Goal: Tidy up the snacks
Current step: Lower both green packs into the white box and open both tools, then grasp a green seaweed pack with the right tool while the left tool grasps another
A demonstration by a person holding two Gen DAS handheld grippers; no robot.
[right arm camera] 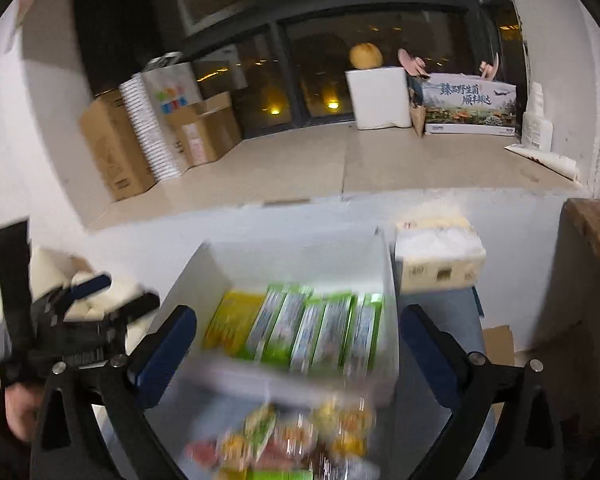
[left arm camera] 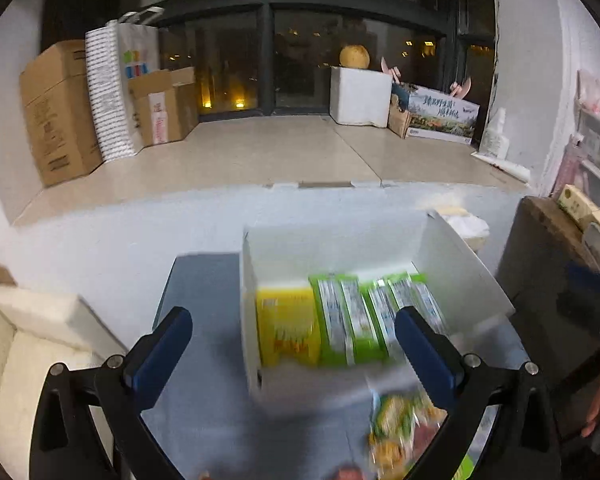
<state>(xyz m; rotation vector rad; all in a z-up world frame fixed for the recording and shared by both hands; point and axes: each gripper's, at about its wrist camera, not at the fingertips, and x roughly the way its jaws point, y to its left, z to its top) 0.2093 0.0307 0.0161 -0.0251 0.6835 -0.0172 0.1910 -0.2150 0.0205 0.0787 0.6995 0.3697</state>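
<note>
A white box (left arm camera: 460, 272) (right arm camera: 196, 276) stands on a blue-grey table and holds a yellow packet (left arm camera: 286, 330) (right arm camera: 230, 318) and several green packets (left arm camera: 350, 316) (right arm camera: 320, 330) in a row. A pile of loose snack packets (left arm camera: 400, 432) (right arm camera: 292, 440) lies in front of the box. My left gripper (left arm camera: 294, 344) is open and empty, above the box's left front. My right gripper (right arm camera: 298, 346) is open and empty, above the box's front. The left gripper (right arm camera: 96, 312) also shows at the left of the right wrist view.
A tissue box (right arm camera: 440, 260) sits right of the white box. A brown wooden cabinet (left arm camera: 548, 264) stands at the right. A white cushion (left arm camera: 44, 320) lies at the left. Behind is a ledge (left arm camera: 260, 152) with cardboard boxes (left arm camera: 60, 108) and a white foam box (left arm camera: 360, 96).
</note>
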